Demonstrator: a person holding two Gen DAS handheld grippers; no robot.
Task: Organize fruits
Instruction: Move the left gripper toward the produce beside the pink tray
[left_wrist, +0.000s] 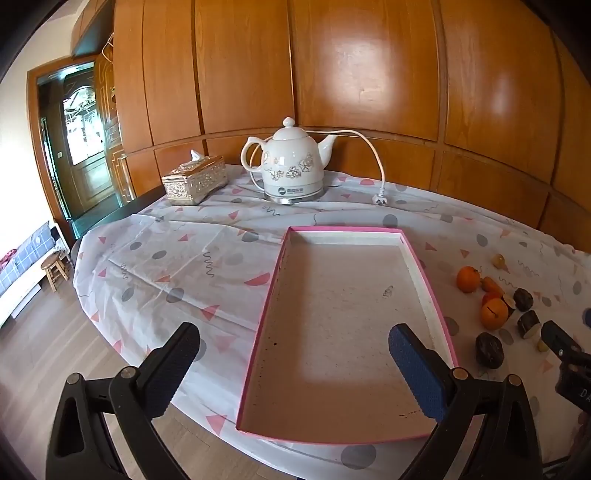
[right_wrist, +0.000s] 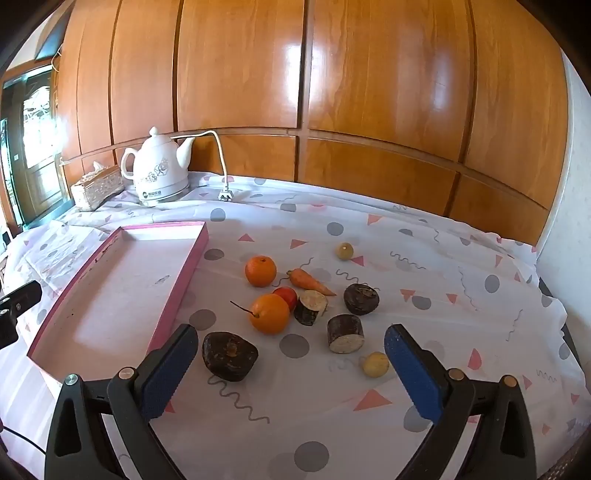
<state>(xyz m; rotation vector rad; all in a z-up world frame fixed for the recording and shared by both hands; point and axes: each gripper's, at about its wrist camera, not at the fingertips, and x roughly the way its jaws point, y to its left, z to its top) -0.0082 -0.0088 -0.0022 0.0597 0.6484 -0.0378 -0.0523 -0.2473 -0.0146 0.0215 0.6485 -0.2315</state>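
Fruits and cut vegetable pieces lie loose on the cloth-covered counter (right_wrist: 369, 229), none yet in the shallow pink-rimmed cardboard tray (right_wrist: 184, 273) beside them.

Sorting looks unstarted: the tray is bare. To its right sit two glossy round oranges (right_wrist: 269, 313), a small red tomato (right_wrist: 287, 295), a short orange carrot (right_wrist: 308, 280), two small pale yellow round fruits (right_wrist: 375, 364), two dark-skinned stubby root chunks (right_wrist: 345, 333) with pale cut faces, and two dark, rough, rounded lumps (right_wrist: 229, 355). The left gripper (left_wrist: 295, 373) hovers over the tray, the right gripper (right_wrist: 291, 365) over the pile; both sets of blue-padded fingers (right_wrist: 413, 373) are spread wide, grasping nothing. A white ceramic electric kettle (left_wrist: 290, 164) stands behind.
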